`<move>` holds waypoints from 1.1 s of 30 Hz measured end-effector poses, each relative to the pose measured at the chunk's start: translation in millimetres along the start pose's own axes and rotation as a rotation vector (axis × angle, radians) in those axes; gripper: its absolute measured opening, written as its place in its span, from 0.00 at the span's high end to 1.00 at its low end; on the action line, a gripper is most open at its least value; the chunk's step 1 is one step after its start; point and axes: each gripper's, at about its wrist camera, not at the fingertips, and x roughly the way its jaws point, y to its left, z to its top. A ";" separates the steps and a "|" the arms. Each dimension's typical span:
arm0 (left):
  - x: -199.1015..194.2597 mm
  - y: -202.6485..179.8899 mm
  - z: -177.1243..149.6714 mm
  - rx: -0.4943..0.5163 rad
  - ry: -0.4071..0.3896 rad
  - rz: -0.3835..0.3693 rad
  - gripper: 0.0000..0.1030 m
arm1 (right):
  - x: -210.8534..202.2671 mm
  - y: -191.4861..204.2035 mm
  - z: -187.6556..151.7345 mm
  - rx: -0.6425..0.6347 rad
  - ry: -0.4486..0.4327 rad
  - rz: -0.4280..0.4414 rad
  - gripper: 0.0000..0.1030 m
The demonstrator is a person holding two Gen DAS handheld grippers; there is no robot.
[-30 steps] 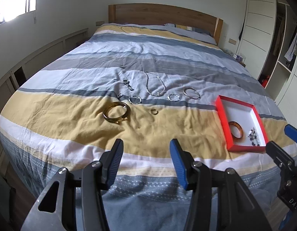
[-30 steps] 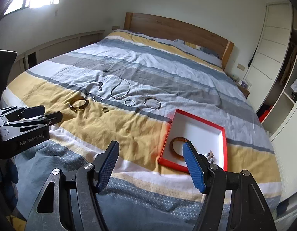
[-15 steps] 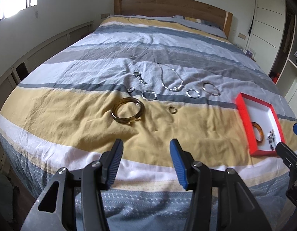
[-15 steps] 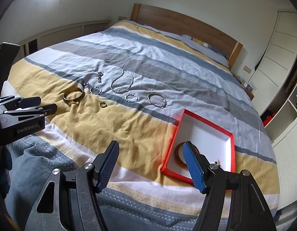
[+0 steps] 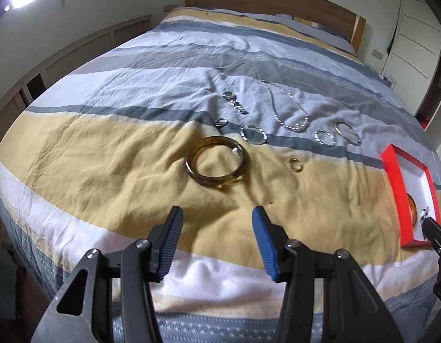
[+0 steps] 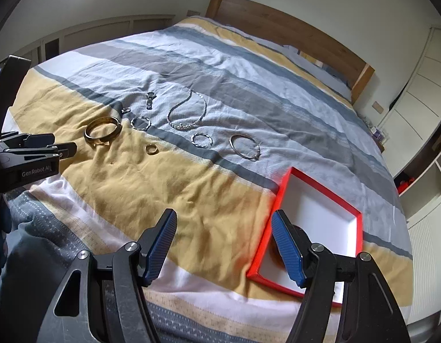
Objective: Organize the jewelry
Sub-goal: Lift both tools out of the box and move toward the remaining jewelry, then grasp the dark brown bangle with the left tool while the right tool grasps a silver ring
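Jewelry lies on a striped bedspread. A large amber bangle point(image 5: 217, 161) lies just ahead of my open, empty left gripper point(image 5: 217, 225); it also shows in the right wrist view point(image 6: 102, 133). A small gold ring point(image 5: 295, 165), silver rings point(image 5: 253, 135), a chain necklace point(image 5: 289, 111) and a silver hoop point(image 5: 347, 133) lie beyond. A red tray with a white floor point(image 6: 320, 214) sits at the right, holding an amber bangle point(image 5: 411, 205). My right gripper point(image 6: 223, 237) is open and empty at the tray's near left edge.
A wooden headboard point(image 5: 271, 0) stands at the far end of the bed. White wardrobes point(image 6: 420, 85) line the right wall. Low wall panelling point(image 5: 77, 51) runs along the left. The bed's front edge drops off just below both grippers.
Both grippers have moved forward and lower toward the bed. The big amber bangle is closer to the left gripper; the red tray is closer to the right gripper. The jaws stay open.
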 end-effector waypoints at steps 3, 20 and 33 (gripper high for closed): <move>8.8 5.5 1.9 -0.010 0.008 0.003 0.53 | 9.3 3.4 4.0 -0.010 0.010 0.007 0.34; 48.7 33.1 10.1 -0.066 0.039 -0.014 0.53 | 60.2 15.5 17.7 -0.011 0.060 0.070 0.35; 75.3 46.9 34.2 -0.186 0.042 -0.155 0.53 | 105.9 -12.6 37.8 0.137 0.075 0.183 0.50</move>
